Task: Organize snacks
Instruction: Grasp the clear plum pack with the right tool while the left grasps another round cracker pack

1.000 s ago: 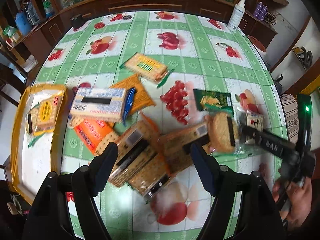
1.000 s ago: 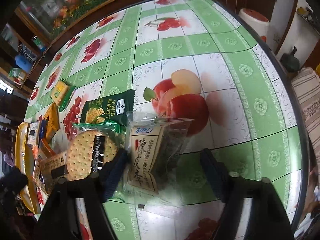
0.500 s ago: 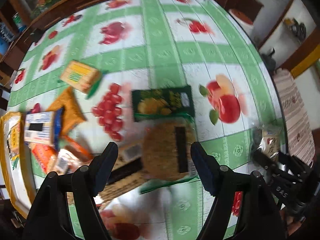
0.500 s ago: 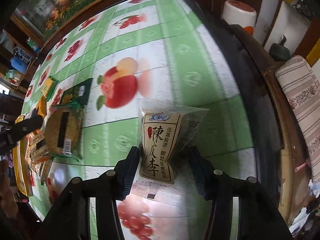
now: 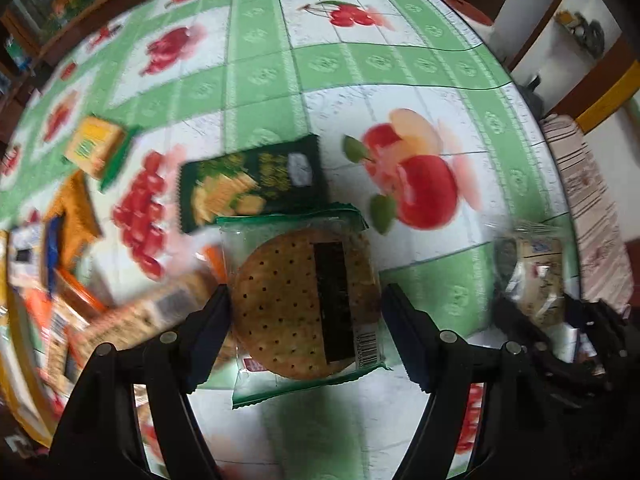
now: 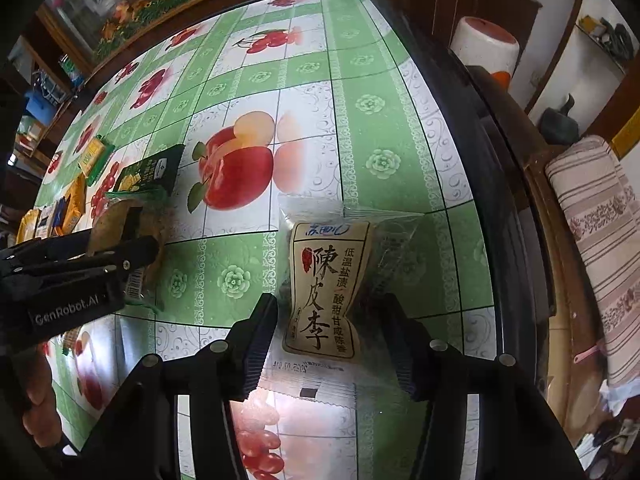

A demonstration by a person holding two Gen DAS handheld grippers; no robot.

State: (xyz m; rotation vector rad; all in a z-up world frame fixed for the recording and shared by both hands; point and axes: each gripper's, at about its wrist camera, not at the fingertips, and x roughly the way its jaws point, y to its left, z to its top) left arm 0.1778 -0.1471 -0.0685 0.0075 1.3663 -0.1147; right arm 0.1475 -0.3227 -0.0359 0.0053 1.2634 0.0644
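My left gripper (image 5: 306, 312) is open around a clear packet with a round brown cracker (image 5: 306, 304), its fingers on either side of it; the packet lies on the table. My right gripper (image 6: 332, 328) is open around a clear plum-candy packet with Chinese writing (image 6: 330, 280) near the table's right edge. That packet also shows in the left wrist view (image 5: 532, 276). The left gripper shows in the right wrist view (image 6: 128, 256) over the cracker packet (image 6: 112, 220).
A dark green cracker bag (image 5: 250, 184) lies just beyond the round cracker. More snack packs (image 5: 94, 144) lie at the left, with a yellow tray (image 5: 16, 380) at the far left. The table edge (image 6: 492, 184) and a striped cushion (image 6: 592, 240) are at the right.
My left gripper has swung right from the snack pile and moved in around the round cracker packet. My right gripper has carried the plum packet right, then opened a little wider.
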